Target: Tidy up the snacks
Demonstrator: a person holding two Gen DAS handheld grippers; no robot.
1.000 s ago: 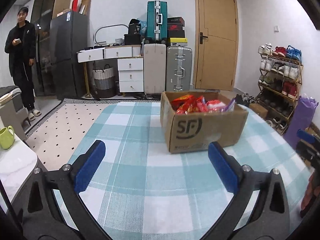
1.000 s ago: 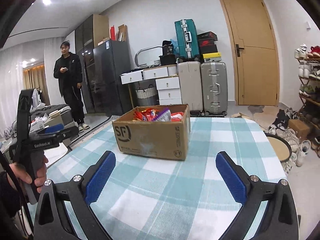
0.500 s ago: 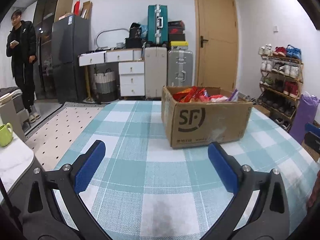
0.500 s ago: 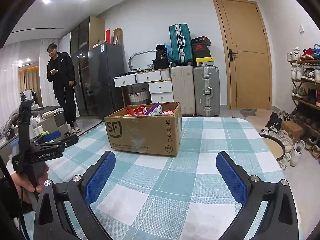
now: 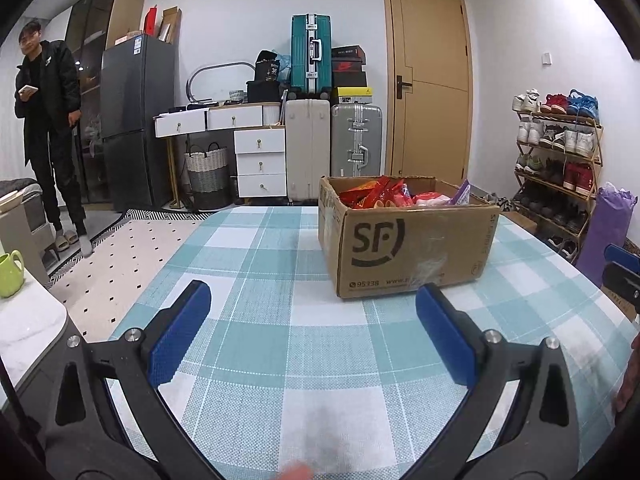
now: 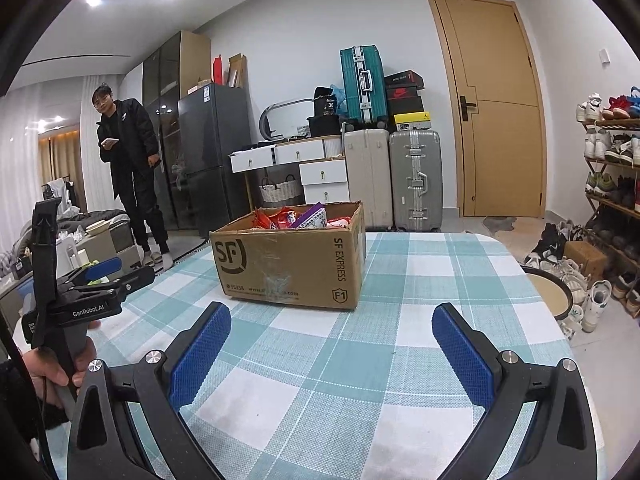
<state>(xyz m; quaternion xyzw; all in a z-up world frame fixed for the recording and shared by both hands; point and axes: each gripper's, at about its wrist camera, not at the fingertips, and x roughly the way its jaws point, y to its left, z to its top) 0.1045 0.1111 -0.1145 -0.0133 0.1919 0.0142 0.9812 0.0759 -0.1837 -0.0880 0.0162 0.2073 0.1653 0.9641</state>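
Left gripper [image 5: 312, 322] spread wide, nothing between the blue pads, held low over the teal-and-white checked tablecloth [image 5: 256, 344]. Right gripper [image 6: 331, 342] also spread, empty, over the same cloth. SF Express cardboard box [image 5: 404, 246] sits on the table ahead of both grippers, slightly right of the left one, slightly left of the right one; open top, clear cloth between it and the fingertips. Snack packets [image 5: 384, 196] piled inside the box, red and orange wrappers plus a purple one [image 6: 310, 216] poking above the rim. In the right wrist view the left gripper shows at far left, its handle gripped by the person's left hand [image 6: 60, 364]. Beyond the table: bystander in dark jacket [image 5: 48, 128] holding a phone, well left; dark fridge [image 5: 138, 120]; white drawer unit [image 5: 260, 152]; beige, silver and teal suitcases [image 5: 310, 52] against the wall; wooden door [image 5: 430, 92]; shoe rack [image 5: 560, 168] far right; green mug [image 5: 10, 274] on a side surface at left. Nothing blocks the path to the box.
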